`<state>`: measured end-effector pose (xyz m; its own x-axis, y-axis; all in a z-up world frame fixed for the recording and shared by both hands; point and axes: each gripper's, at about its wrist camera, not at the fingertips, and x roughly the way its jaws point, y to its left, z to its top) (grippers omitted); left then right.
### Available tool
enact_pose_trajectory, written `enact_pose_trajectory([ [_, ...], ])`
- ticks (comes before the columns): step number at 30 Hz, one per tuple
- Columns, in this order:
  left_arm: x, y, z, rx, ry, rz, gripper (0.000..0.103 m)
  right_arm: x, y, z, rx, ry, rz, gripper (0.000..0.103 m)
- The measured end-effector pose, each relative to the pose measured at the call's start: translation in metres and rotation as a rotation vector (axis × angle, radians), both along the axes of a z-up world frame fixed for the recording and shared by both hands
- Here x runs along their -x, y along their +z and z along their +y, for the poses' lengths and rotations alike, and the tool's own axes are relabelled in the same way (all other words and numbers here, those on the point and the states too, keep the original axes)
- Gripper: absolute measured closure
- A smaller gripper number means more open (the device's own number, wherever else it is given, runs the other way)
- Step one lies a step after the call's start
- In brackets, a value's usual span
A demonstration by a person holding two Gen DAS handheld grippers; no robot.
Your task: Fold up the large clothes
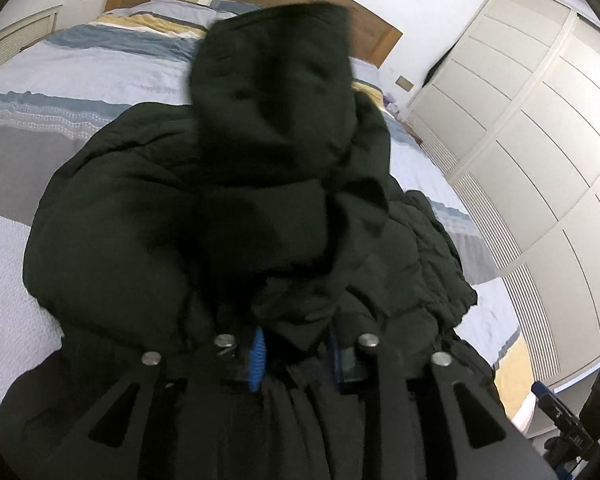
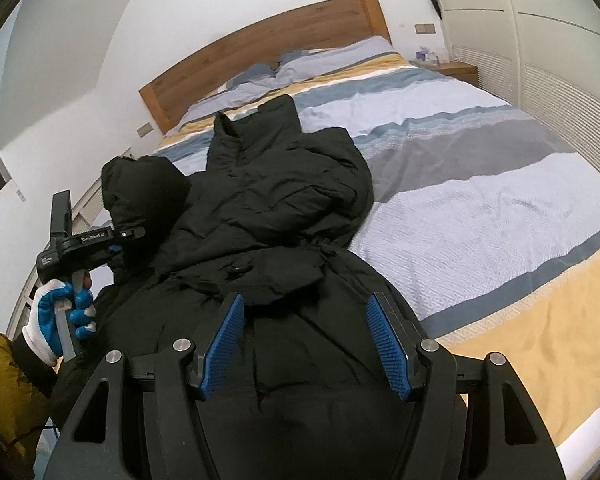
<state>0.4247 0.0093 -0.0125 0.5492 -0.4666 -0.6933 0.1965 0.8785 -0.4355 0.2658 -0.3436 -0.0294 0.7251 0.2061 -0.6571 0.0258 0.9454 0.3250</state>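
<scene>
A large black padded jacket (image 2: pixel 280 200) lies spread on the bed, collar toward the headboard. In the right wrist view its sleeve (image 2: pixel 144 184) stands up at the left, just beyond my left gripper (image 2: pixel 116 240), held by a hand in a blue and white glove (image 2: pixel 56 312). In the left wrist view the same sleeve (image 1: pixel 276 100) rises, blurred, over the jacket body (image 1: pixel 140 200). The left gripper (image 1: pixel 298 344) has its blue pads apart with a fold of sleeve fabric hanging loose between them. My right gripper (image 2: pixel 304 344) hovers open over the jacket's lower half, holding nothing.
The bed (image 2: pixel 480 208) has a striped blue, grey and yellow cover, bare to the right of the jacket. A wooden headboard (image 2: pixel 260 48) is at the far end. White wardrobe doors (image 1: pixel 540 140) run along one side. A small nightstand (image 2: pixel 456 68) stands by the headboard.
</scene>
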Motion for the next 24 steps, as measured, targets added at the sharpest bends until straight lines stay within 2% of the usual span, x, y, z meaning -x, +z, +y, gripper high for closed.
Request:
enact_pose_trajectory([
  [6,0.023,0.012,0.002,-0.016,-0.021,-0.020,0.069,0.007,0.013,0.004,0.010,0.010,-0.012,0.040],
  [15,0.048,0.045,0.047,-0.031,0.037,-0.114,0.068,0.005,0.024,0.029,0.037,0.069,-0.015,0.039],
  [21,0.041,0.046,0.058,-0.056,0.038,-0.096,0.067,-0.031,0.034,0.065,0.069,0.147,-0.022,0.039],
  [24,0.035,0.045,0.058,-0.061,0.036,-0.106,0.059,-0.065,0.046,0.093,0.101,0.205,-0.048,0.039],
])
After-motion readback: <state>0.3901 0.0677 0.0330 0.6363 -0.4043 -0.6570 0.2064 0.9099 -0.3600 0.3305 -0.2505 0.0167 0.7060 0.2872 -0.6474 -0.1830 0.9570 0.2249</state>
